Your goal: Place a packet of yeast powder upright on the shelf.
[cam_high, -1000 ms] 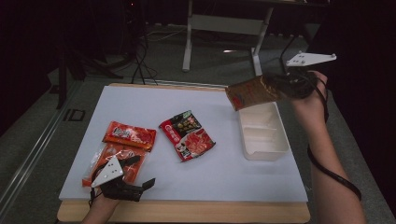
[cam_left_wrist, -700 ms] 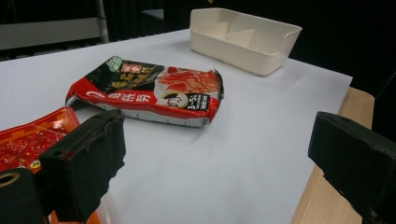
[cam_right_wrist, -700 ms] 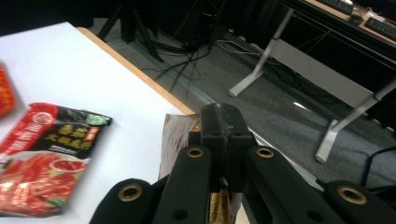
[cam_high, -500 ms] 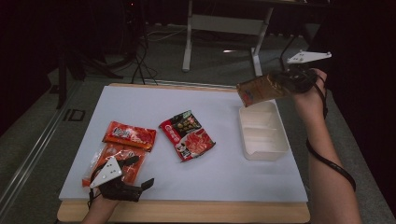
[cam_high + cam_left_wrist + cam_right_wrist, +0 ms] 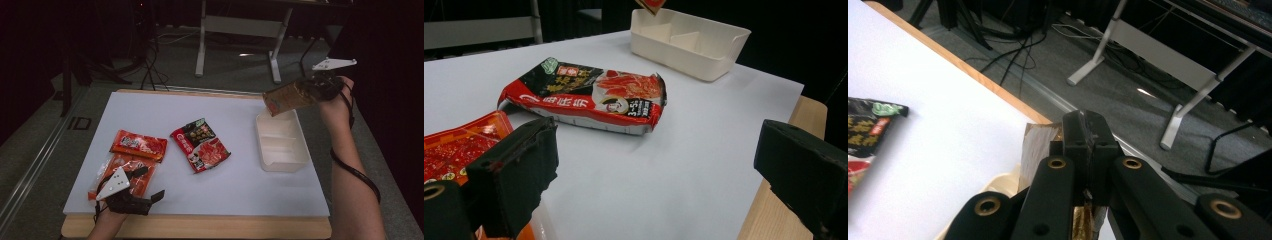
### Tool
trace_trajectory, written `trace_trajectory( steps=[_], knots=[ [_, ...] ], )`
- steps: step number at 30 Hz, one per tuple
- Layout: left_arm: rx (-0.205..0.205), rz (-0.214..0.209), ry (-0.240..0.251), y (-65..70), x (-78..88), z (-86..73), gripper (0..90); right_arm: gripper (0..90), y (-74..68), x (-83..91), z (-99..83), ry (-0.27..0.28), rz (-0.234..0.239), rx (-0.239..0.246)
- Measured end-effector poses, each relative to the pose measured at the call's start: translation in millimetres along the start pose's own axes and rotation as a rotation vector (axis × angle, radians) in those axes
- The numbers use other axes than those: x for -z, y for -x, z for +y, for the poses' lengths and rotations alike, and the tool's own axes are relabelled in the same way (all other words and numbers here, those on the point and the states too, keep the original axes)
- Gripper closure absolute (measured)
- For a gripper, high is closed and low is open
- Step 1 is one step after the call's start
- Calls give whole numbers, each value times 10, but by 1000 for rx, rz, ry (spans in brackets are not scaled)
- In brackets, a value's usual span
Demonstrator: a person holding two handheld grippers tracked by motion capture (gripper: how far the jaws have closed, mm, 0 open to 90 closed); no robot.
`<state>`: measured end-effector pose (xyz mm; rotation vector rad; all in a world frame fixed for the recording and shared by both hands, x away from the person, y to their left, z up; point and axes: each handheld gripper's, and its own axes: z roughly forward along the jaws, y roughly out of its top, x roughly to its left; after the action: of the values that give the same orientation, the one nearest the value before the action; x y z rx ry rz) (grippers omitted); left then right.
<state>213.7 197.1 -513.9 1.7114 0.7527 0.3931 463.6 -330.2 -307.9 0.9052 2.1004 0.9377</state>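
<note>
At the left, the left gripper (image 5: pixel 145 192) rests low on the table (image 5: pixel 240 190) with its jaws standing wide and empty, just beside the orange packets (image 5: pixel 131 155). At the right, the right gripper (image 5: pixel 312 89) is clamped on one end of a brown foil packet (image 5: pixel 286 98), which hangs tilted above the far end of the white tray (image 5: pixel 280 162). The packet looks light, soft and a little slippery, so I judge a grip on its flat sealed edge is best.

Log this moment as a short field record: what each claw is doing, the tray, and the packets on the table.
right claw: shut on brown packet, held above the tray's far end
left claw: open, nothing between its jaws
white tray: divided, compartments look bare
red-and-black packet: flat on the white mat
orange packets: two, by the left claw
</note>
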Motion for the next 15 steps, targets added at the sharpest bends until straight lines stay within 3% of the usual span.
trace_trajectory(
  steps=[11,15],
  knots=[
    [3,-1,-3,0,3,-2,41,894,91,-149,-190,-26,-38,11],
    [5,-2,-3,0,2,-3,42,890,133,-136,-266,-24,-21,0]
  ],
)
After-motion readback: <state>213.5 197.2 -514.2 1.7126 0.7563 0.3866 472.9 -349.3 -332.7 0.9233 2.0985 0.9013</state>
